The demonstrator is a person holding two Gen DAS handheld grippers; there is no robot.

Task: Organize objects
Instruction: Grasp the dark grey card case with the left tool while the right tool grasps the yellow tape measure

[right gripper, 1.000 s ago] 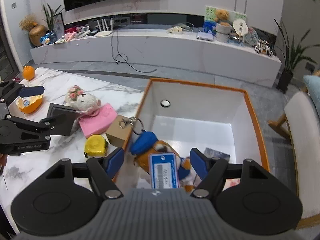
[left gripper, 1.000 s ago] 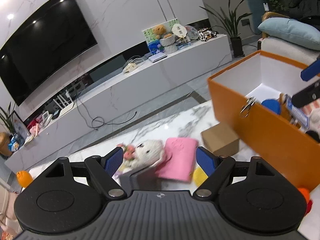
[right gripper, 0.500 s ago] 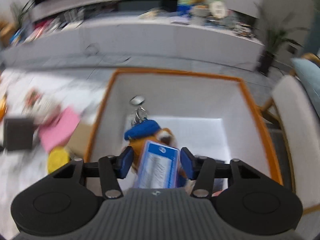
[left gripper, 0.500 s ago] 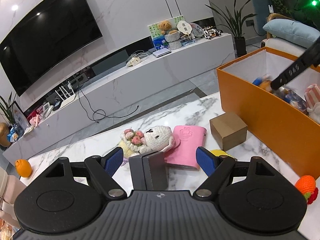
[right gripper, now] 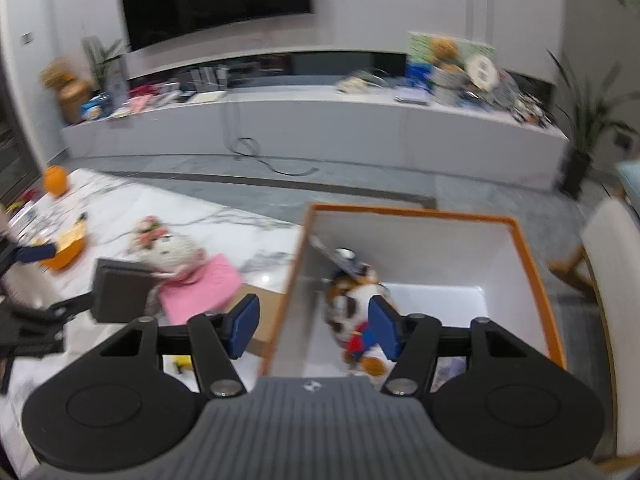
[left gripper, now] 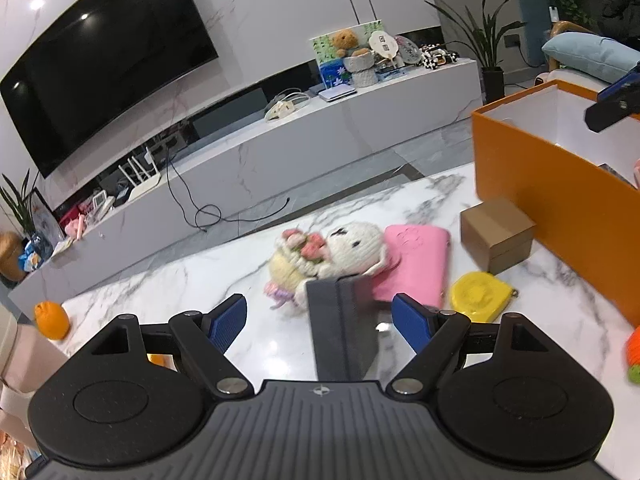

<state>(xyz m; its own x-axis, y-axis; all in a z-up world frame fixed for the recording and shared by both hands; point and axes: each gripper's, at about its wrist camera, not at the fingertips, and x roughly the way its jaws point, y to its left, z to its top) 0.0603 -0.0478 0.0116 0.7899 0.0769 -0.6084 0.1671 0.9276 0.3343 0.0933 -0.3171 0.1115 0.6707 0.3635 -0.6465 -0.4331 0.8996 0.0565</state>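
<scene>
Left gripper (left gripper: 320,320) hangs released, its two blue pads spread wide and tipped down toward the marble table (left gripper: 160,292). One dark grey box (left gripper: 340,332) stands upright between the pads. It is clear of the left pad and just beside the right one, with no pad pressing on it.

From left to right the tabletop carries one of each thing:
- one orange fruit (left gripper: 50,320) at the far left edge
- one white crochet doll (left gripper: 340,250) holding pink flowers, just behind the grey box
- one pink case (left gripper: 416,264), lying flat and touching the doll
- one yellow tape measure (left gripper: 478,296), near the case
- one small cardboard box (left gripper: 496,232), just beside the big container
- one orange storage box (left gripper: 560,200), open-topped with a white interior
- one orange knitted toy (left gripper: 634,350), half cut off at the right edge

Right gripper (right gripper: 314,326) is pitched downward over the storage box's left wall, so one pad sits outside the box and the other inside. Its jaws are opening and grasp nothing. One orange and white plush toy (right gripper: 348,308) lies inside the storage box, by that wall and just behind the inner pad. It is blurred, so I cannot tell whether the pad touches it.
</scene>
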